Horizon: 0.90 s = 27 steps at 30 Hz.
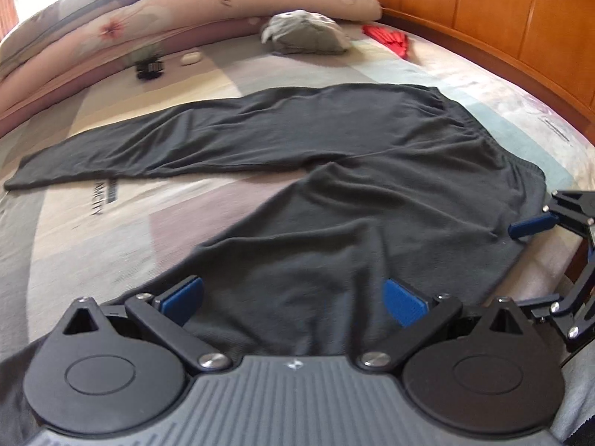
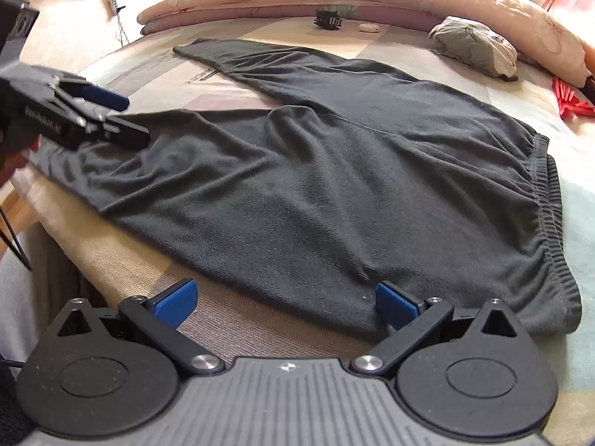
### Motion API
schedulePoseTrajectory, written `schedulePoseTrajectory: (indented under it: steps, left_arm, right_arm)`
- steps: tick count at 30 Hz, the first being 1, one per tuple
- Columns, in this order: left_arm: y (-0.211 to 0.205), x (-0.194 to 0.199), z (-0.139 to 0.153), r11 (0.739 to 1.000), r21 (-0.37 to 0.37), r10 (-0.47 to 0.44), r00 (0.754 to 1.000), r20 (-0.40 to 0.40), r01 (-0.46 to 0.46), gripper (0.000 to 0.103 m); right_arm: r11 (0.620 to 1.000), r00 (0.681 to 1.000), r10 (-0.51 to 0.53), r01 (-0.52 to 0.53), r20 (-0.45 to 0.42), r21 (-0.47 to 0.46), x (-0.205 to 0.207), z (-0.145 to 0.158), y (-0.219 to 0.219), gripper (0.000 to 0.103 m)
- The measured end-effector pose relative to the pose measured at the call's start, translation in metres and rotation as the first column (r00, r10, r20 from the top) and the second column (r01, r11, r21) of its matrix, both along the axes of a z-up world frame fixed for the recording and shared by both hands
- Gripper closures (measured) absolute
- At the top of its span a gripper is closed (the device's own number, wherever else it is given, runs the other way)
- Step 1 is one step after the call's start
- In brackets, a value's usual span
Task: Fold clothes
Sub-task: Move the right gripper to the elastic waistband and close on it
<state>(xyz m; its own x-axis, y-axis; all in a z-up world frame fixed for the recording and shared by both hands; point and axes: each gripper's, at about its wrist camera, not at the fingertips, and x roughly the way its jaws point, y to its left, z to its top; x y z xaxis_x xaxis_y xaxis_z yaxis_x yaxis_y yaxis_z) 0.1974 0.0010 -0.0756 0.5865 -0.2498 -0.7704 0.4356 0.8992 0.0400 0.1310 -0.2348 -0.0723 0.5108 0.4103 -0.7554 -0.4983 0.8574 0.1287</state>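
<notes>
The one pair of dark trousers [image 1: 334, 171] lies spread flat on the bed [image 1: 111, 230] with its two legs apart in a V, near the bed's front edge. My left fingers [image 1: 293, 303] stand wide open over the near leg and my right fingers [image 2: 286, 303] stand wide open at the near side seam close to the waistband [image 2: 550, 200], and neither holds anything. To fold well, I judge each should pinch only the near leg's edge, both layers together, and carry it evenly over the far leg; behind lie one grey bundle [image 1: 308, 33] and one red thing [image 1: 388, 39].
</notes>
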Motion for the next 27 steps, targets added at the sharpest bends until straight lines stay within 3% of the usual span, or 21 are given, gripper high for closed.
schedulePoseTrajectory:
  steps: [8, 12, 19, 27]
  left_arm:
    - [-0.041, -0.005, -0.003, 0.998, -0.061, -0.023, 1.0, -0.015, 0.022, 0.001]
    - [-0.051, -0.007, -0.005, 0.999, -0.037, 0.001, 1.0, -0.014, -0.002, 0.001]
    - [-0.066, -0.006, -0.006, 0.999, -0.023, -0.038, 0.999, 0.016, 0.039, 0.001]
    - [-0.075, -0.003, -0.009, 0.998, -0.045, -0.054, 0.999, -0.005, 0.054, 0.001]
  right_arm:
    - [0.992, 0.993, -0.104, 0.1, 0.051, 0.075, 0.034, 0.011, -0.049, 0.0]
    - [0.969, 0.978, -0.2, 0.207, -0.064, 0.133, 0.063, -0.008, -0.075, 0.0]
    - [0.951, 0.975, -0.213, 0.222, -0.063, 0.214, 0.068, 0.004, -0.115, 0.0]
    - [0.846, 0.941, -0.316, 0.338, -0.124, 0.411, 0.139, 0.01, -0.18, 0.0]
